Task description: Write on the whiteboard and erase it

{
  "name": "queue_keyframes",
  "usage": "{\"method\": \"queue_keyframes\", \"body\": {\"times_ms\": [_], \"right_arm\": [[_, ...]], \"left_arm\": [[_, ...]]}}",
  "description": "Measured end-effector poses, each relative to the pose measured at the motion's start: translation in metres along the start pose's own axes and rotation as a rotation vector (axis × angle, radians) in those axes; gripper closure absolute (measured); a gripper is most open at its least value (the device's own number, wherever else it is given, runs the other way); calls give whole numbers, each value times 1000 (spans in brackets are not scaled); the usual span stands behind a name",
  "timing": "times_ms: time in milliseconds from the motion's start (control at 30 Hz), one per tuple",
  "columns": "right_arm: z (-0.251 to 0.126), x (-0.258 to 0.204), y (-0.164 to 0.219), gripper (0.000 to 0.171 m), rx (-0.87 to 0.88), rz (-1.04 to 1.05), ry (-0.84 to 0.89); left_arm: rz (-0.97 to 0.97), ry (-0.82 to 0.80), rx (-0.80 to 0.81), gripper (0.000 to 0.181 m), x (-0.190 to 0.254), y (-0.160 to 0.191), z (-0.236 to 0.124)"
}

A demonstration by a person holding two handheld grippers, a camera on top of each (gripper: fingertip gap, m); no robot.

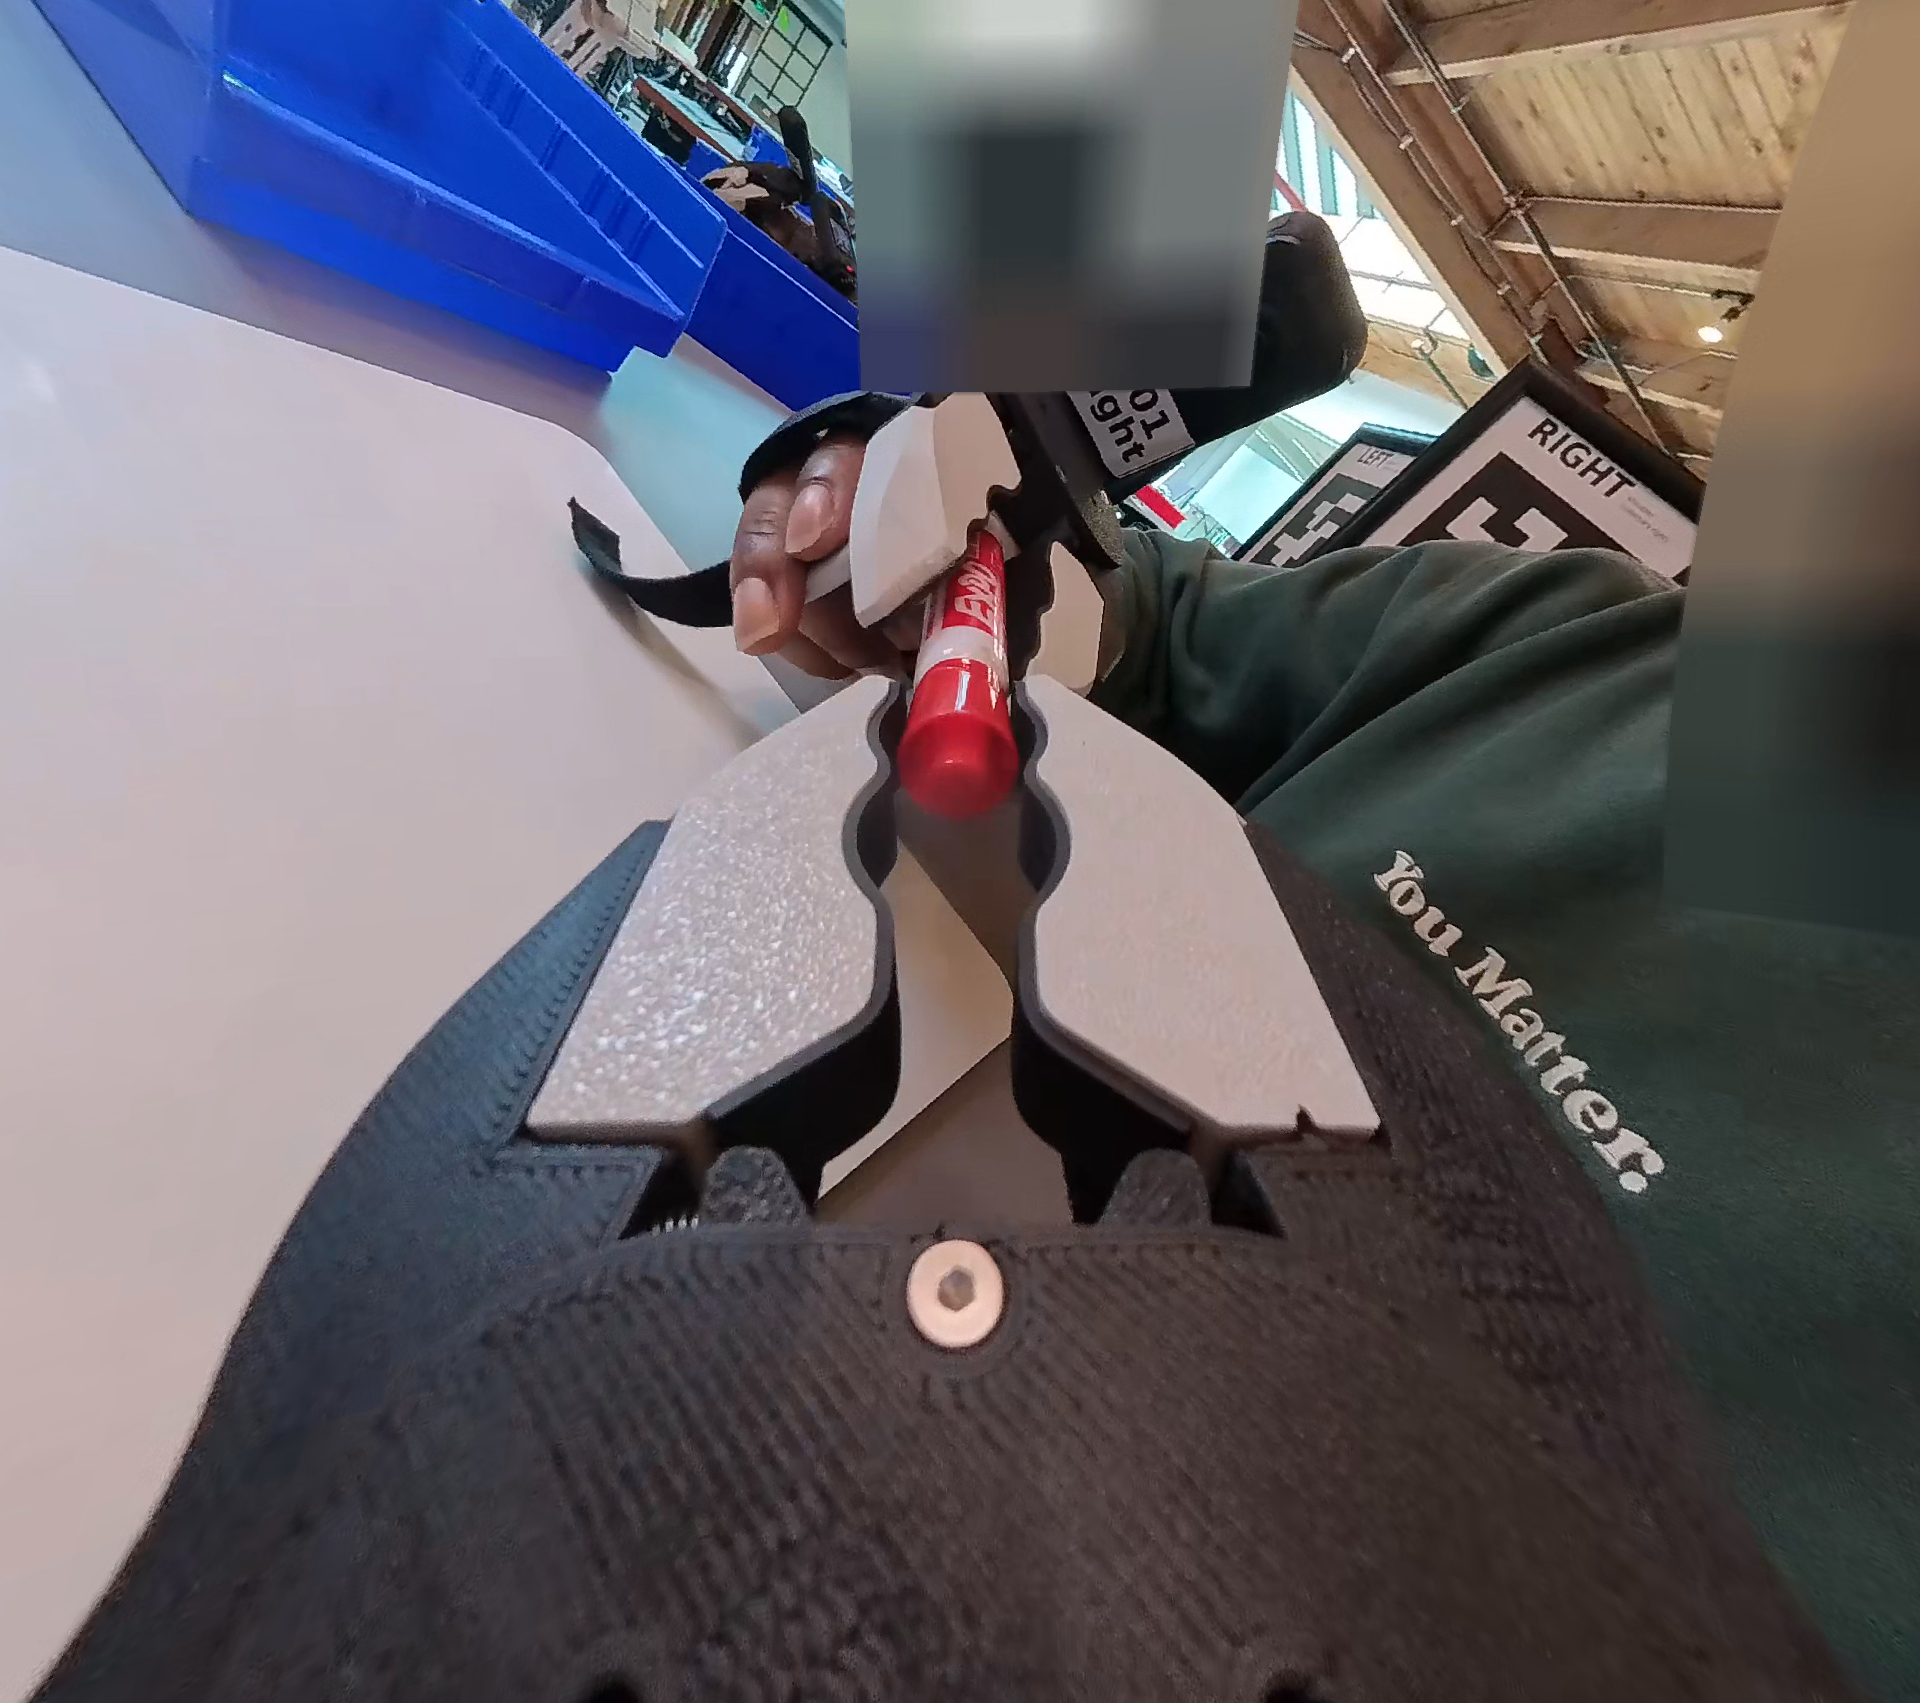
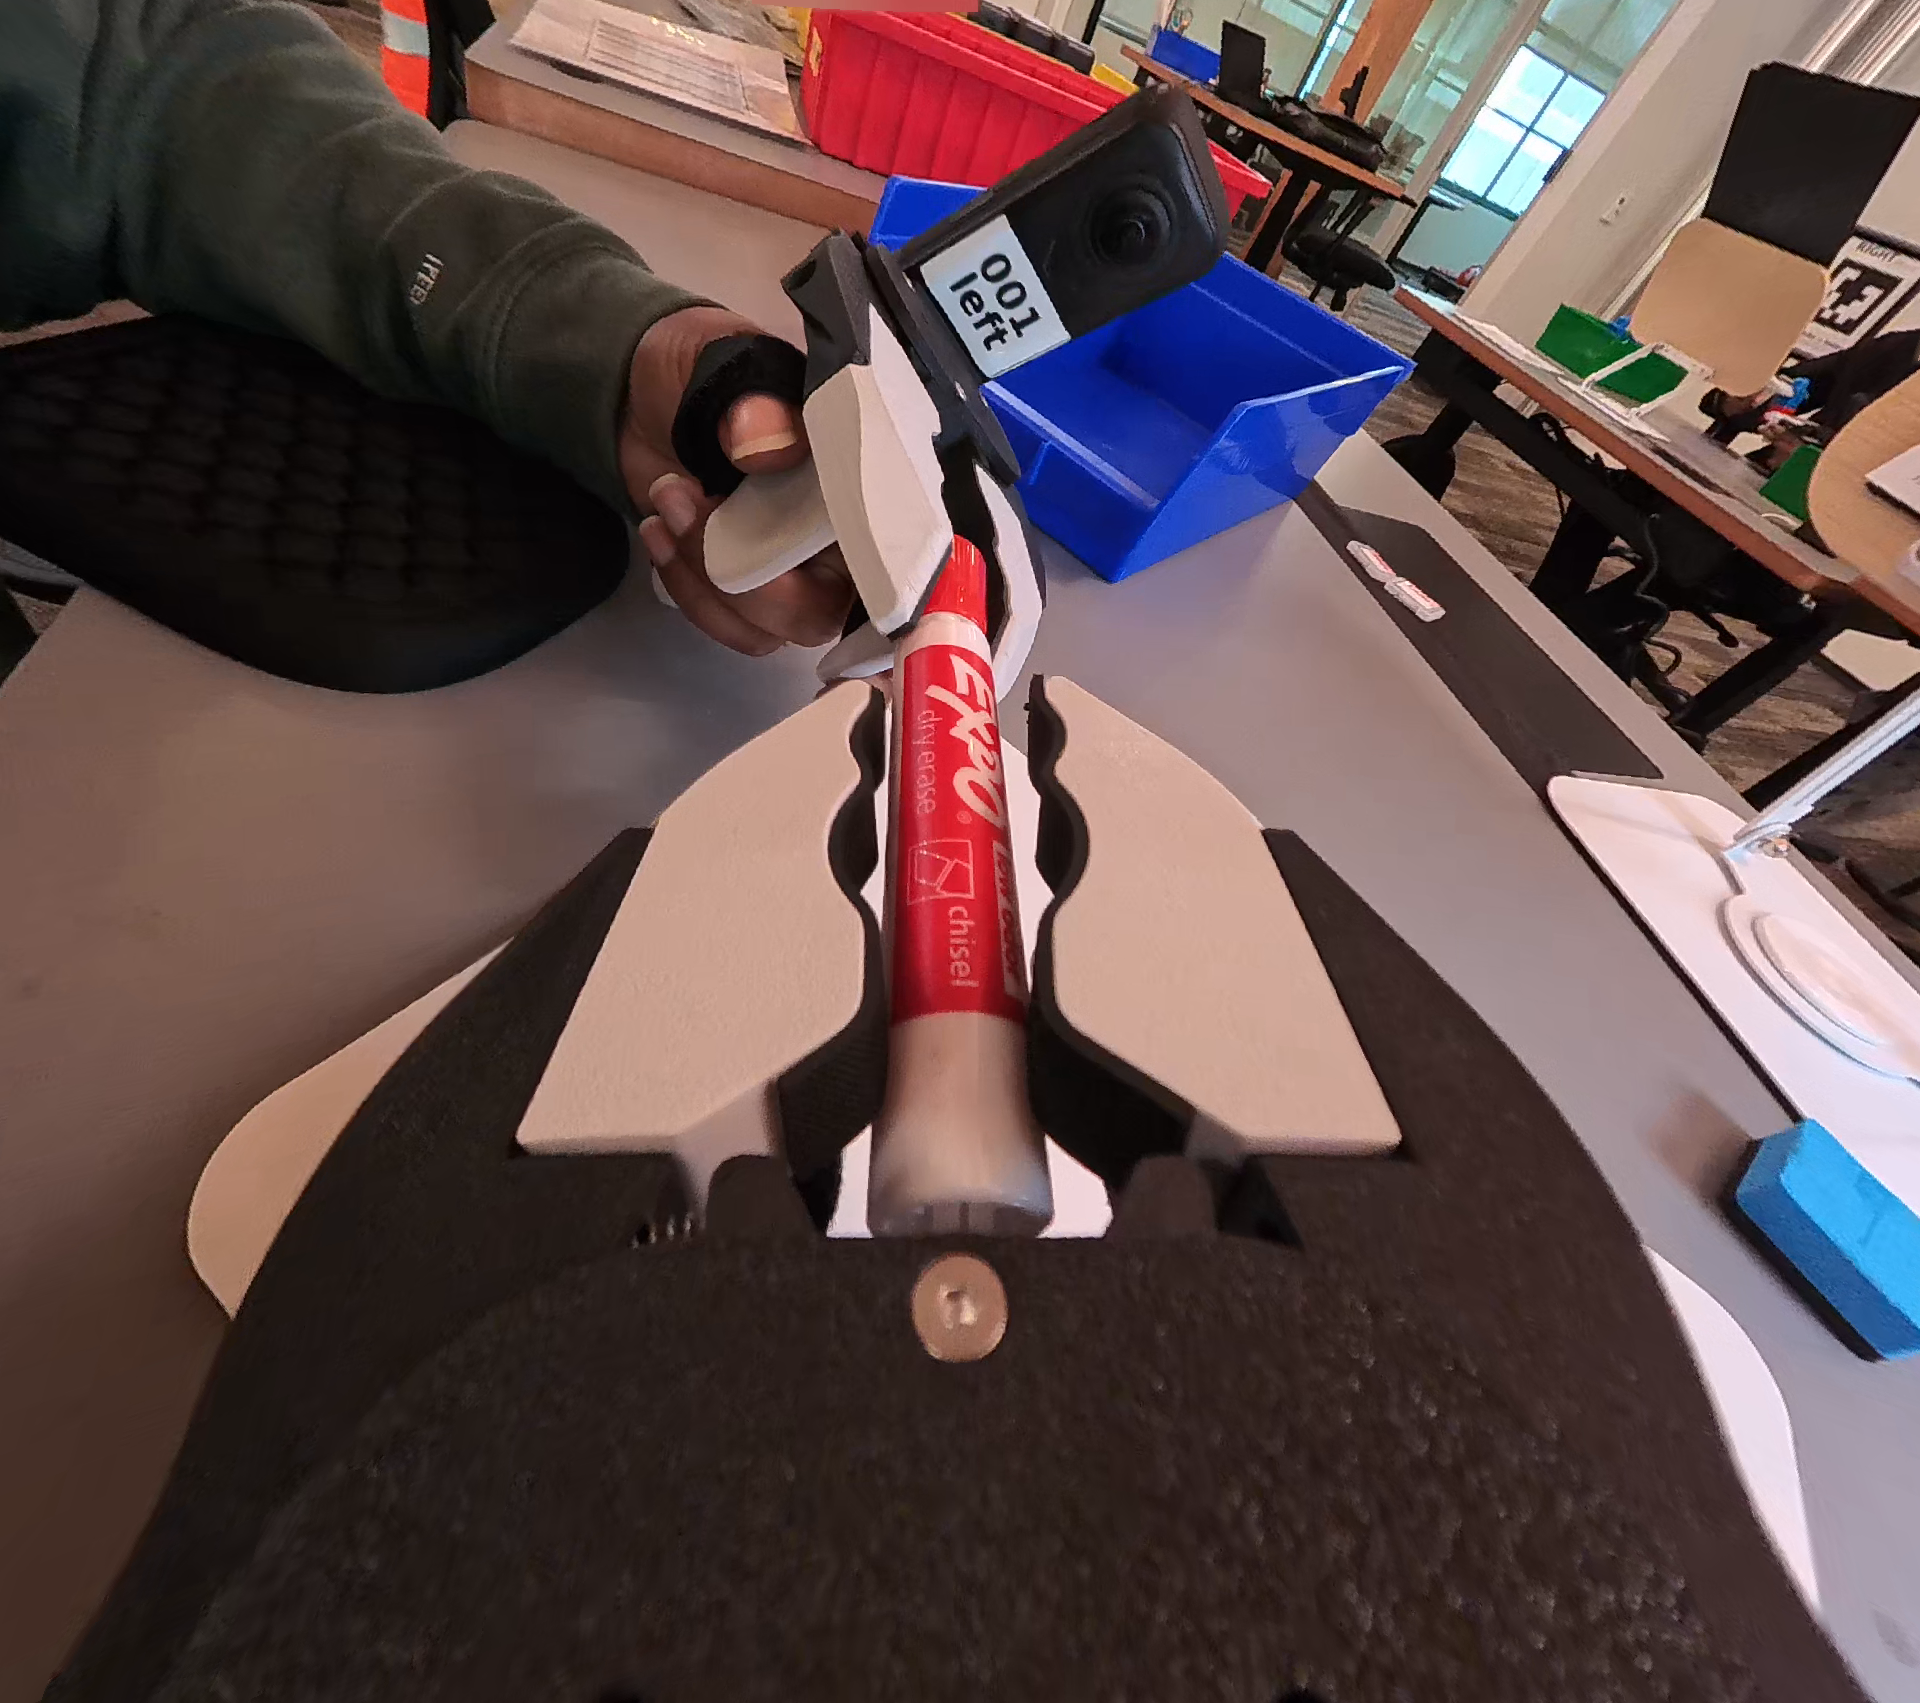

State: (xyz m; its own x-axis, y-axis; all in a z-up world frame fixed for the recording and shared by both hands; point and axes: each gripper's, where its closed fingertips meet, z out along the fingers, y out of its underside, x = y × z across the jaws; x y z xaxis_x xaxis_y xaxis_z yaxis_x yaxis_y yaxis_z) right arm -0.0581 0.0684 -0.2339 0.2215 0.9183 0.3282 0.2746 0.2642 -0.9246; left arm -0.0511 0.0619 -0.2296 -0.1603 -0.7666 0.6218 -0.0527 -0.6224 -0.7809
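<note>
A red dry-erase marker (image 2: 956, 874) is held between both grippers above the white whiteboard (image 2: 244, 1175). My right gripper (image 2: 956, 708) is shut on the marker's barrel, with the white end toward the camera. My left gripper (image 1: 958, 708) is shut on the marker's red cap (image 1: 956, 749). In the right wrist view the left gripper (image 2: 961, 614) sits at the far end of the marker, a hand around its handle. In the left wrist view the right gripper (image 1: 987, 604) grips the barrel behind the cap. The whiteboard (image 1: 260, 614) lies to the left there. A blue eraser (image 2: 1829, 1238) lies at the right.
A blue bin (image 2: 1195, 427) and a red bin (image 2: 966, 84) stand on the grey table (image 2: 312, 822) behind the grippers. Blue bins (image 1: 416, 95) also fill the upper left. A black mesh chair back (image 2: 260, 510) is left. A white stand base (image 2: 1714, 905) and black mat (image 2: 1486, 666) are right. My two grippers' fingertips are within a few centimetres of each other. The blue eraser (image 2: 1829, 1238) is about 30 cm from both grippers' fingertips.
</note>
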Motion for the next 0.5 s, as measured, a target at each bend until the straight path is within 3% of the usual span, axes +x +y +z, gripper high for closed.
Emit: {"method": "queue_keyframes", "body": {"times_ms": [500], "right_arm": [[-2,-2,-5,152,11,102,-50]], "left_arm": [[1,21,6,160,1,1,0]]}}
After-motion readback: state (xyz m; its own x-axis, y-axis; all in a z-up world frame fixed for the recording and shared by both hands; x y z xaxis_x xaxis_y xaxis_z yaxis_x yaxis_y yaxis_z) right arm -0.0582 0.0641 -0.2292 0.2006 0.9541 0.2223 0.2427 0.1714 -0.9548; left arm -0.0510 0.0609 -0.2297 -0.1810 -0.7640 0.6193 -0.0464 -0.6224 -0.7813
